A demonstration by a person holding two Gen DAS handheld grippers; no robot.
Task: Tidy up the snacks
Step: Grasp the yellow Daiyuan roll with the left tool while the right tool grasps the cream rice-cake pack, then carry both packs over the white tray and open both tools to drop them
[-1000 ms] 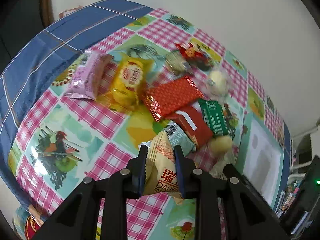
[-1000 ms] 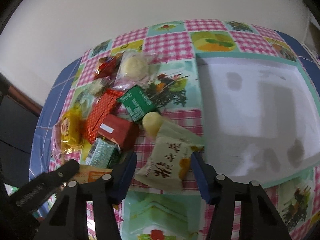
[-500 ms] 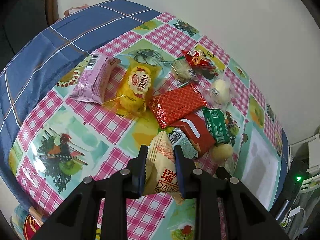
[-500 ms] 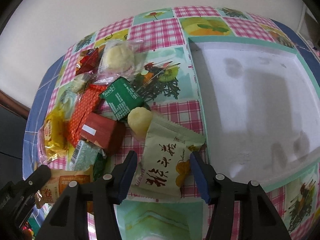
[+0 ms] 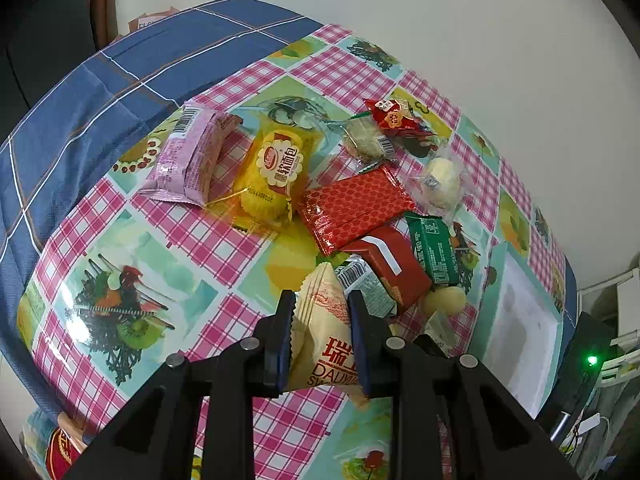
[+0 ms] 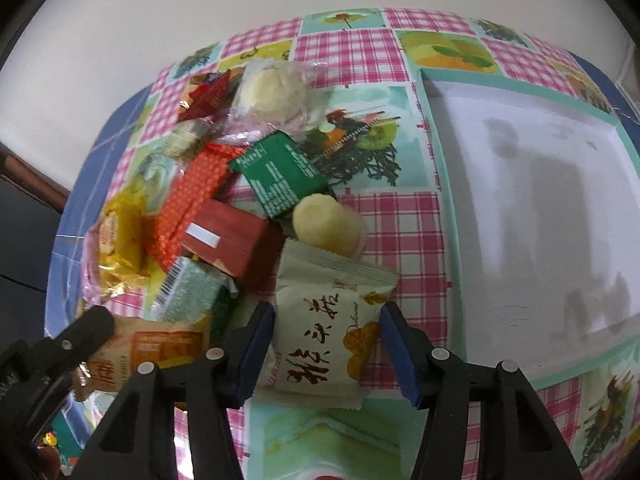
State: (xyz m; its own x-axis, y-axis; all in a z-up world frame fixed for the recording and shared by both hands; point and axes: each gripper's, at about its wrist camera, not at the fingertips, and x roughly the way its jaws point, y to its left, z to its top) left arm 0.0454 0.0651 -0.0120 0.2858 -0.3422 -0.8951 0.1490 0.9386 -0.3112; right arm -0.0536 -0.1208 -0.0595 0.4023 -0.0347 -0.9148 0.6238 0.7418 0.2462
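Left gripper (image 5: 320,312): shut tight on the cream snack bag (image 5: 326,332); holds it up off the tablecloth (image 5: 192,236); bag stands on edge between the pads.
Right gripper (image 6: 326,334): part way open around the pale green snack bag (image 6: 324,320); left pad looks to touch the bag edge; right pad sits just beside it with a thin gap; cannot tell for sure if it pinches yet.
Snack pile: red checked pack (image 5: 356,206), dark red box (image 5: 394,266), green pack (image 5: 434,250), yellow bread pack (image 5: 276,170) and pink pack (image 5: 190,158) all bunched close on the cloth; round pale cake (image 6: 326,224) right behind the green bag, touching its top edge.
White tray (image 6: 532,208): empty; just beside the green bag, on its right.
Could go wrong: soft bag could slip or crush if pinched only at the edge; lifting it could drag the round cake along, since they touch; the two grippers sit close, so a bump is likely if both swing at once; the tray rim could catch a low bag.
Edges: wall close behind the pile; blue cloth drops away at the far left side.
Open room: plenty over the tray; bare cloth near the left gripper; none inside the pile.
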